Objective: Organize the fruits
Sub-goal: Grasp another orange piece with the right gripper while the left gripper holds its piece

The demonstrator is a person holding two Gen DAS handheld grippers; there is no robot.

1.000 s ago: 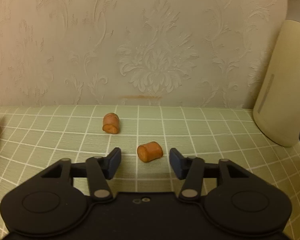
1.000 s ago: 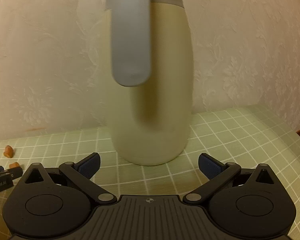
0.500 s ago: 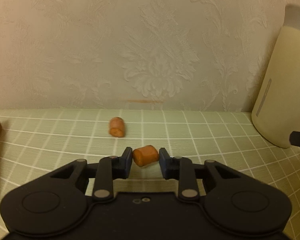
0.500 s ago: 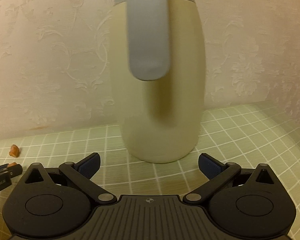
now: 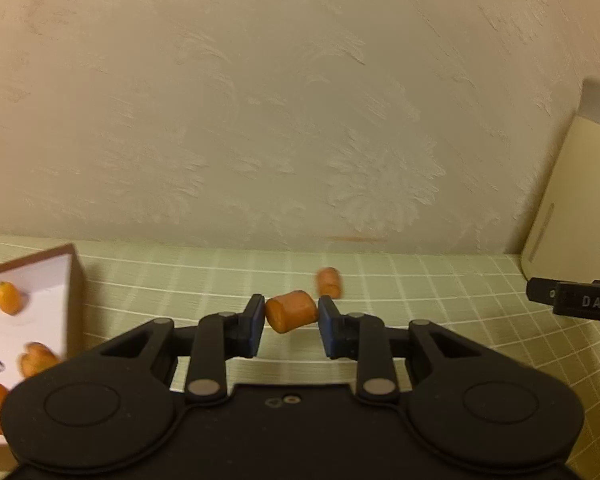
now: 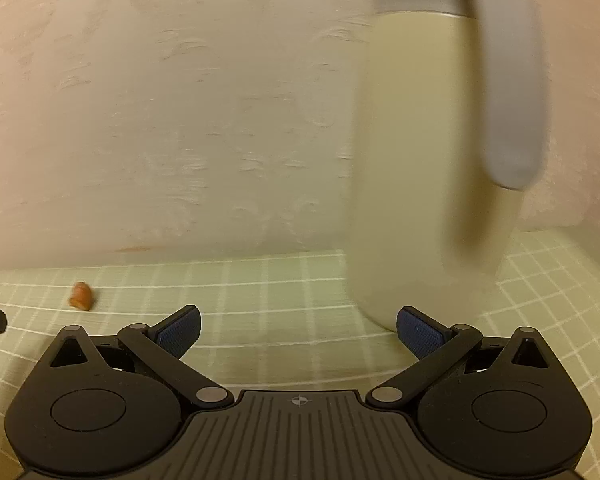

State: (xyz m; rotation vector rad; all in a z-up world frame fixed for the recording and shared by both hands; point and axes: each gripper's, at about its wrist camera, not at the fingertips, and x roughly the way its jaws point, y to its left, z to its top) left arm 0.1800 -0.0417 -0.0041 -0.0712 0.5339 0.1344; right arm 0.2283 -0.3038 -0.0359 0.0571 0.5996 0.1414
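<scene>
My left gripper [image 5: 291, 316] is shut on a short orange fruit piece [image 5: 291, 311], held clear above the green checked tablecloth [image 5: 420, 320]. A second orange piece [image 5: 329, 282] lies on the cloth just behind it, near the wall; the right wrist view shows that piece [image 6: 81, 296] at far left. A white-lined box [image 5: 40, 280] at the left edge holds several orange fruits, one a small kumquat [image 5: 8, 298]. My right gripper [image 6: 298, 330] is open with nothing between its fingers, close in front of a cream jug.
A tall cream jug [image 6: 428, 184] with a grey handle [image 6: 504, 92] stands at the back right against the patterned wall [image 5: 300, 100]. The jug [image 5: 576, 208] and the tip of the other gripper [image 5: 580, 300] show at the left view's right edge.
My left gripper closed on the nearer orange piece, lifted it and swung left, bringing the box into view. My right gripper moved left, so the jug shifted to the right of its view.
</scene>
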